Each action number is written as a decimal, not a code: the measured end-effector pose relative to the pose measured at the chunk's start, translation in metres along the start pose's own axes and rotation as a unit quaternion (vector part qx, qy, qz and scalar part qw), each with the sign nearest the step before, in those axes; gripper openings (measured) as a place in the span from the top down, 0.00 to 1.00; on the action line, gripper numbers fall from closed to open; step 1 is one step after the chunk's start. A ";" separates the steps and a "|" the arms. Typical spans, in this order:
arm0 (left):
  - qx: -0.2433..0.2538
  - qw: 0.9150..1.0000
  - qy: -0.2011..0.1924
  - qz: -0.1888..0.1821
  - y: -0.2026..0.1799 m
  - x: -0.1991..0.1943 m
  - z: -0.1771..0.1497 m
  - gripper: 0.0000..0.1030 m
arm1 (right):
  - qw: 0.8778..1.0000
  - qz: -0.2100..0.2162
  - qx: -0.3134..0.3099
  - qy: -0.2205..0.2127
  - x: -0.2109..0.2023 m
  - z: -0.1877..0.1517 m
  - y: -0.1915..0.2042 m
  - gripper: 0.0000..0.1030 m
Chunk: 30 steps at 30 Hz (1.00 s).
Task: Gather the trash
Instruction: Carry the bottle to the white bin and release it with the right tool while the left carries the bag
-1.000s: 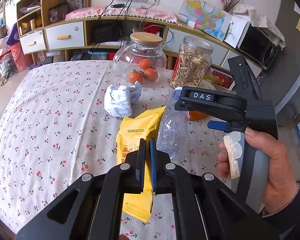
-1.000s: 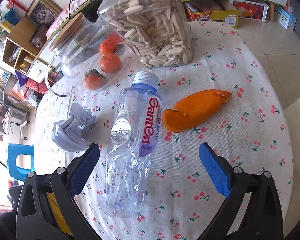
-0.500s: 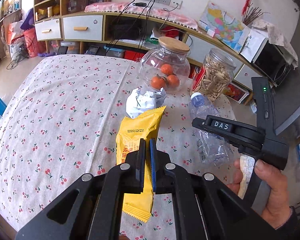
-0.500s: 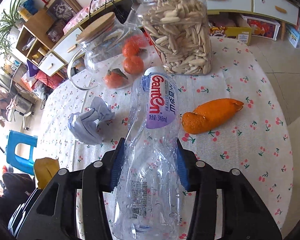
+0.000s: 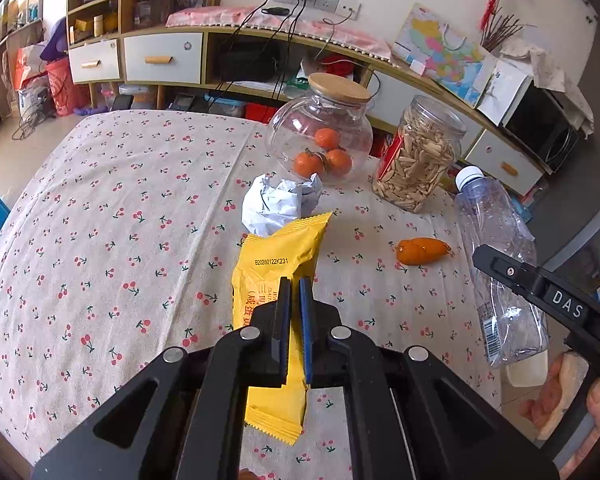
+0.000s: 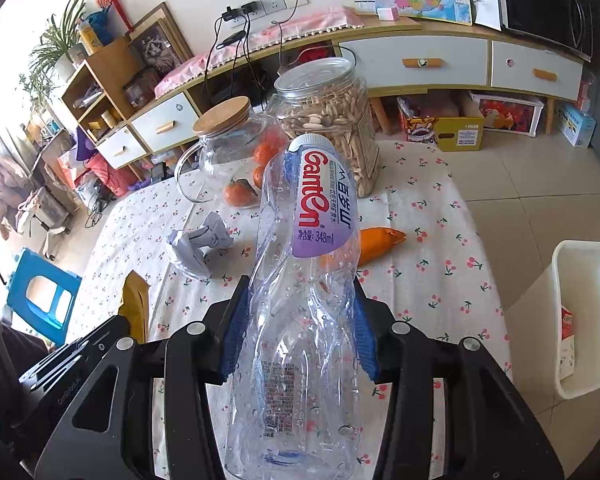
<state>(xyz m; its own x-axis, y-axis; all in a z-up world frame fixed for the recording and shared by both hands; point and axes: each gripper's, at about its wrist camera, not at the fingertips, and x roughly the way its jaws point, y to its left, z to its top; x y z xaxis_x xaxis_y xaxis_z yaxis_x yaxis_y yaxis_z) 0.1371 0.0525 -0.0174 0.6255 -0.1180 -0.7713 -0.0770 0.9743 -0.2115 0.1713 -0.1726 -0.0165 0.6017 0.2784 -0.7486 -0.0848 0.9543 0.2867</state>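
Crumpled clear plastic bottle [image 6: 304, 320] sits clamped between my right fingers [image 6: 298, 332], raised off the worktop [image 5: 100, 220]. My left fingers [image 5: 294, 328] pinch the yellow wrapper [image 5: 278, 256]. Only the right view shows the white bin [image 6: 580, 320].

Crushed clear plastic water bottle [image 6: 300, 320], white cap on, purple-and-red label near the neck, held off the cherry-print tablecloth [image 5: 100, 240] between blue pads, cap pointing away and upward. Yellow snack wrapper [image 5: 278, 280], flat, printed code near its top edge, serrated bottom edge, clamped and hanging over the cloth. Crumpled white paper ball [image 5: 278, 204] lying on the cloth just behind the wrapper. Orange peel [image 5: 420, 250] resting on the cloth, well apart from the paper.
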 end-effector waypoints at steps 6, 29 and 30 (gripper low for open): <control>0.011 1.000 -0.005 -0.003 -0.012 -0.001 -0.003 0.95 | 0.999 -0.014 0.005 -0.028 -0.015 -0.011 -0.021 0.57; 0.077 0.996 0.008 -0.051 -0.126 0.000 -0.029 0.95 | 0.972 -0.194 0.091 -0.101 -0.079 -0.014 -0.184 0.57; 0.082 0.995 0.009 -0.053 -0.134 0.001 -0.031 0.95 | 0.968 -0.210 0.098 -0.100 -0.080 -0.014 -0.194 0.57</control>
<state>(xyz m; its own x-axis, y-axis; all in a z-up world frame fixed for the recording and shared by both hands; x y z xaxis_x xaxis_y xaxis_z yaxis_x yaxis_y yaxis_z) 0.1240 -0.0837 -0.0083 0.6086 -0.2245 -0.7611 0.1183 0.9741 -0.1927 0.1280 -0.3786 -0.0206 0.6948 -0.1742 -0.6978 0.3399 0.9346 0.1051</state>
